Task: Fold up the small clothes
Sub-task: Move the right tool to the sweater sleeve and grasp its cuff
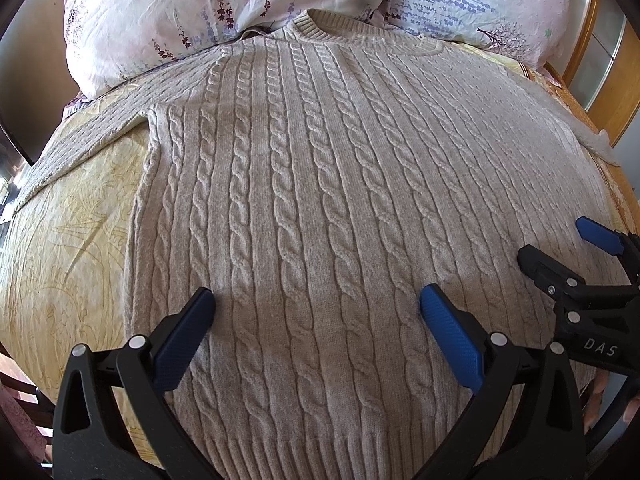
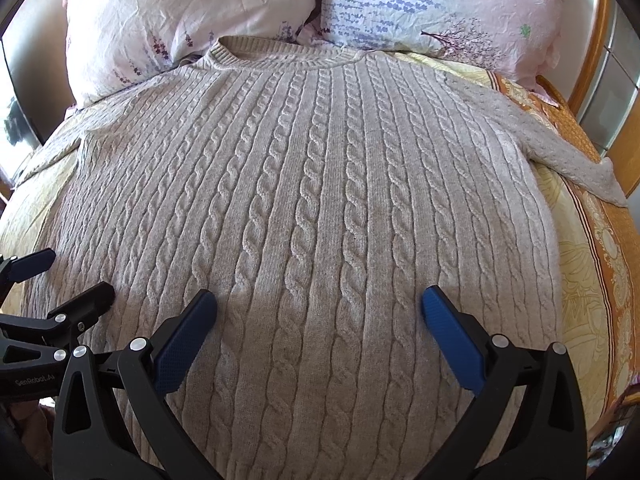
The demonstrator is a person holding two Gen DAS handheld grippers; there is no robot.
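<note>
- Right now a beige cable-knit sweater [image 1: 320,208] lies flat, front up, on the yellow patterned bedspread [image 1: 68,216] — collar toward two floral pillows [image 1: 192,12], ribbed hem nearest the grippers.
- Left gripper [image 1: 318,312] hangs over the lower body of the sweater, blue fingers [image 1: 188,336] spread wide, holding nothing.
- Right gripper [image 2: 320,312] sits just beside it, likewise spread wide and empty.
- One sleeve [image 2: 576,160] trails off onto the orange border [image 2: 612,240] of the bedspread.
</note>
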